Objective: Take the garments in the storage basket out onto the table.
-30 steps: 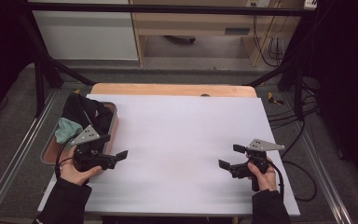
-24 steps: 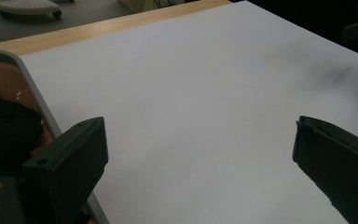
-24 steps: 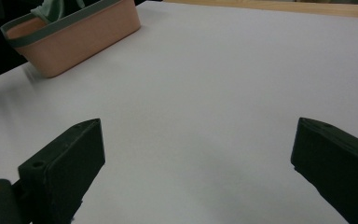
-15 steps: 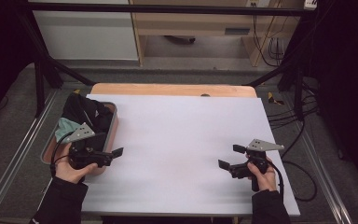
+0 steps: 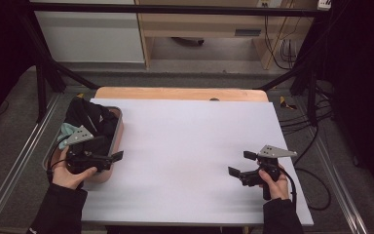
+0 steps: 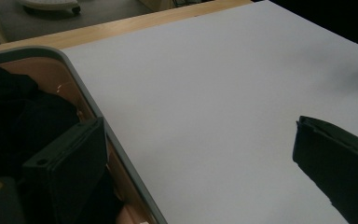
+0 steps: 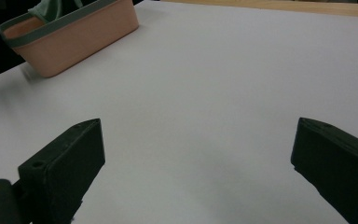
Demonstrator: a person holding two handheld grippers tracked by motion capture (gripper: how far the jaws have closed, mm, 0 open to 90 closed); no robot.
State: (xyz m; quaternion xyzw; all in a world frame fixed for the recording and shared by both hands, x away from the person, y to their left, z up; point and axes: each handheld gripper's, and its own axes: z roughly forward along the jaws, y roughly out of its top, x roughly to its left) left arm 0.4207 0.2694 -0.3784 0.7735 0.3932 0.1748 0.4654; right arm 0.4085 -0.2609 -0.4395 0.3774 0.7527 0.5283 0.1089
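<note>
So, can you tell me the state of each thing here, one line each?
Left gripper: open, holding nothing, over the basket's near rim.
Right gripper: open, holding nothing, over bare table.
Basket: upright, full of clothes.
Black garment: crumpled in basket.
Green cloth: bunched in basket.

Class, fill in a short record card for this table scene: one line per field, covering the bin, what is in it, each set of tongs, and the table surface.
Bin: pink basket with a grey rim, at the table's left edge
Contents: dark clothing and a pale green cloth
Left tongs: open, at the basket's near right rim, one jaw over the basket, the other over the table
Right tongs: open, holding nothing, over the table's right side
Table: white sheet on top, wooden edge at the far side
</note>
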